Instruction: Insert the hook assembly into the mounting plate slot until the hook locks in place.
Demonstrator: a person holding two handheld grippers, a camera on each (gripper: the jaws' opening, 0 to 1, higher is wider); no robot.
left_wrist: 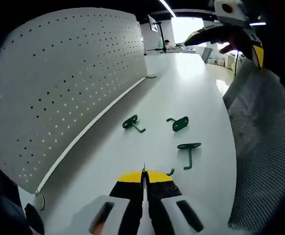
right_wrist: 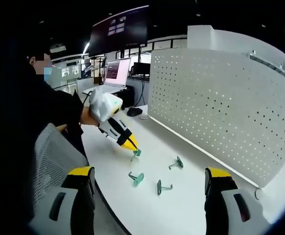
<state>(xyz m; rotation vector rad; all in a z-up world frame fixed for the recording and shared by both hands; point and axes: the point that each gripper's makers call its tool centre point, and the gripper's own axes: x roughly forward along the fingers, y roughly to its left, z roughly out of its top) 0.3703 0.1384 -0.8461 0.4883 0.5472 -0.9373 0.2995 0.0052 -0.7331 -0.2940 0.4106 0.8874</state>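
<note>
My left gripper (left_wrist: 143,175) has its yellow-tipped jaws pressed together on a small green hook (left_wrist: 170,172), which juts out to the right of the tips. In the right gripper view that left gripper (right_wrist: 130,144) slants down over the table, the green hook (right_wrist: 136,153) hanging at its tip. Three more green hooks lie loose on the white table (left_wrist: 181,83): one (left_wrist: 132,123), a second (left_wrist: 179,123) and a third (left_wrist: 188,151). The white pegboard panel (left_wrist: 64,83) stands upright along the table's edge. My right gripper (right_wrist: 148,174) is wide open and holds nothing.
A mesh chair back (left_wrist: 264,147) stands close to the table's near side. A person in dark clothes (right_wrist: 39,98) holds the grippers. A laptop (right_wrist: 115,71) and monitors sit at the far end. The right gripper (left_wrist: 225,44) hangs high above the table.
</note>
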